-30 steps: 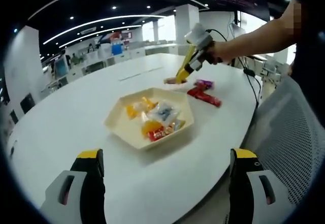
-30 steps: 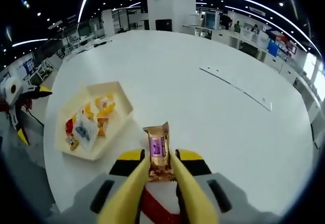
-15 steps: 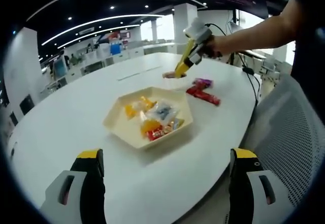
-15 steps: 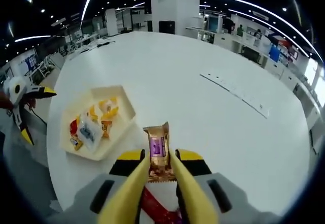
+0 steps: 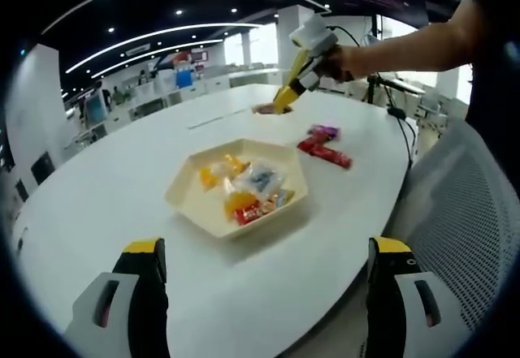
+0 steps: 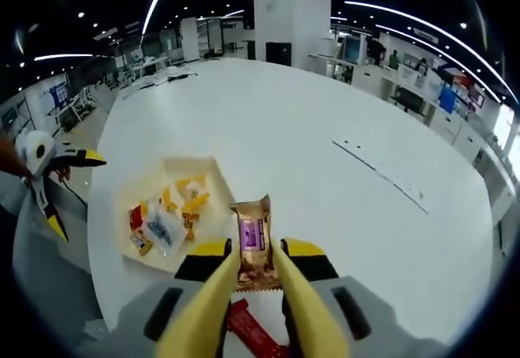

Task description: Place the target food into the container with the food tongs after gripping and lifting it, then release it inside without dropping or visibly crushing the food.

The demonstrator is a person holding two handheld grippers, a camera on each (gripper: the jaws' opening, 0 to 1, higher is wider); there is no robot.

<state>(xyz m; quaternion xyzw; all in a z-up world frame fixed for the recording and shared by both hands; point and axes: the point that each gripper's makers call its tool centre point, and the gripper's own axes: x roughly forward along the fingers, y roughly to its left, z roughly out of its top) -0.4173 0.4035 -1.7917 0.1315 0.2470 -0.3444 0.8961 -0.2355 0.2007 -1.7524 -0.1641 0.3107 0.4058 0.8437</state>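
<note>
Snack pack [image 6: 253, 244] is the thing you are moving, and it is up in the air, not on the table.

Your big white table [image 5: 122, 171] takes up most of both views. On it sits the cream tray [image 5: 188, 204] with six sides. It already has some wrapped treats [image 5: 244, 187] in it, orange, yellow, red and one clear with blue. Just beside the tray, on the side near your right arm, two red packs [image 5: 325, 148] lie on the table. One red pack [image 6: 252, 334] peeks out under your right gripper in the right gripper view.

Your right gripper [image 6: 253, 281] has its yellow tongs squeezed on the brown and gold snack pack with the purple label. The pack stands up between the tongs and does not look squashed. In the left gripper view you can see the right gripper [image 5: 288, 94] held high over the far part of the table, away from the tray.

Your left gripper [image 5: 268, 309] waits low at the near edge of the table. Its jaws are wide apart and hold nothing.

I think you are in the carry step. The grab and lift look done, and the pack is not over the tray yet. Next, you need to bring the pack over the tray, go down low, and then let the tongs loosen slowly so it slides in softly. Don't squeeze harder on the way.
</note>
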